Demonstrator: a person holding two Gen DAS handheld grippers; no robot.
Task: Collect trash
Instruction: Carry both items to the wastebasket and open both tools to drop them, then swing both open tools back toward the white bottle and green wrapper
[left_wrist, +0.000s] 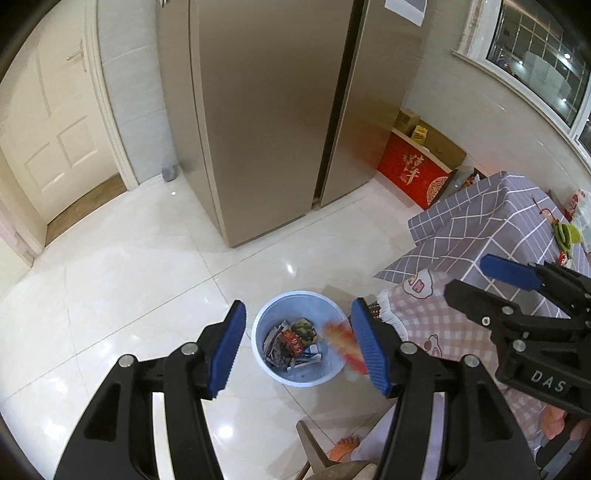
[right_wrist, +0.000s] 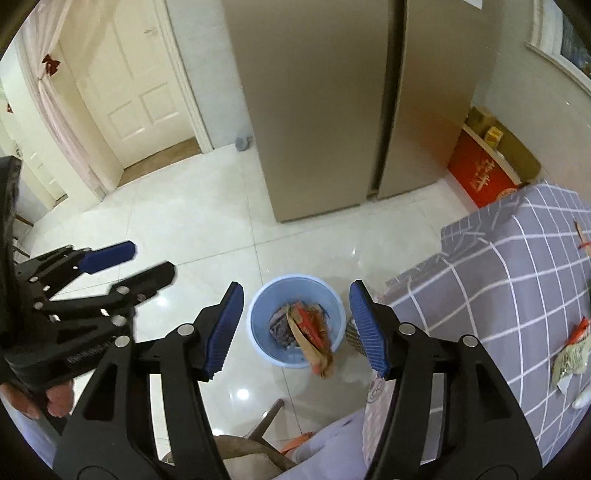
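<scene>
A pale blue trash bin (left_wrist: 260, 354) stands on the white floor, holding several crumpled wrappers (left_wrist: 291, 343). My left gripper (left_wrist: 298, 306) hovers above it, open, nothing between its blue pads. A blurred orange-red wrapper (left_wrist: 341, 341) is in mid-air by the bin's right rim. In the right wrist view the bin (right_wrist: 255, 325) lies below my right gripper (right_wrist: 295, 291), also open, with an orange and brown wrapper (right_wrist: 314, 343) loose in the air over the bin's near rim. Each gripper shows in the other's view: right (left_wrist: 469, 277), left (right_wrist: 149, 262). More wrappers (right_wrist: 569, 354) lie on the checked tablecloth (right_wrist: 498, 280).
A tall steel fridge (left_wrist: 273, 118) stands behind the bin. A red box (left_wrist: 413, 173) and cartons sit to its right, a white door (left_wrist: 55, 122) at far left. The cloth-covered table (left_wrist: 491, 221) crowds the bin's right side. A chair (left_wrist: 314, 443) and a person's foot (left_wrist: 345, 445) are below.
</scene>
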